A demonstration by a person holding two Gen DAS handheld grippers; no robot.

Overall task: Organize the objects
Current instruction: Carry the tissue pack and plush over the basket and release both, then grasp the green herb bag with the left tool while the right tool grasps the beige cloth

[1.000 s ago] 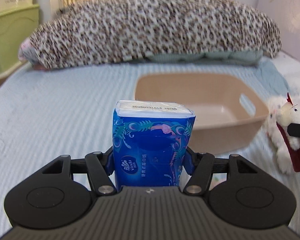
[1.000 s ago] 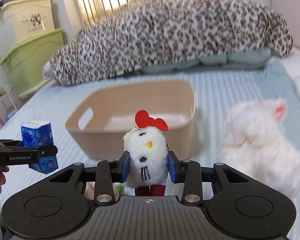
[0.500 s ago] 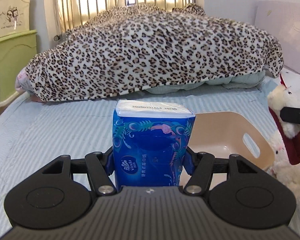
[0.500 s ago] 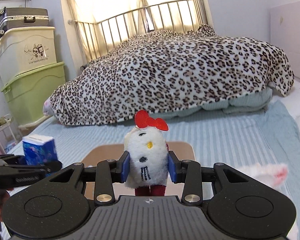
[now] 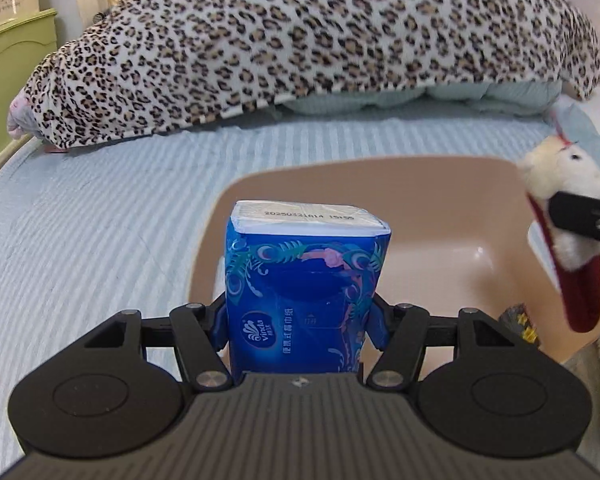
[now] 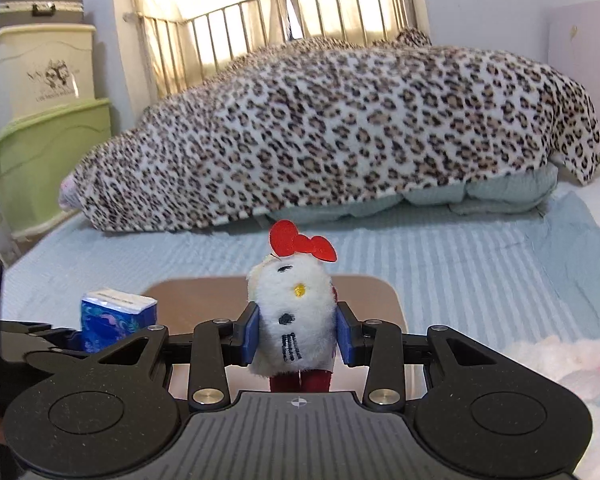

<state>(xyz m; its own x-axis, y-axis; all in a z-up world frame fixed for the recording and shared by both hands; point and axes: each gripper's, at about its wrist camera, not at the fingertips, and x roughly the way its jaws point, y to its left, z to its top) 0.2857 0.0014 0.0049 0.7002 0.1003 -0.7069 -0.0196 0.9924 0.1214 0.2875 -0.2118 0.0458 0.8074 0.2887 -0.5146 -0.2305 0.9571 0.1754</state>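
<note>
My left gripper (image 5: 300,324) is shut on a blue tissue pack (image 5: 306,276) and holds it over the near left part of the beige plastic basket (image 5: 440,176). My right gripper (image 6: 298,334) is shut on a white plush cat toy with a red bow (image 6: 296,312), above the basket's near side (image 6: 380,284). The toy and one right finger also show in the left wrist view (image 5: 568,208), over the basket's right rim. The tissue pack shows in the right wrist view (image 6: 116,316) at the left.
The basket sits on a light blue striped bed sheet (image 5: 80,220). A leopard-print blanket (image 6: 340,136) lies across the back. A second white plush toy (image 6: 560,368) lies right of the basket. Green and cream storage boxes (image 6: 40,160) stand left of the bed.
Both grippers rose, then came forward over the basket. The tissue pack now hangs over the basket's left part and the plush toy over its right rim.
</note>
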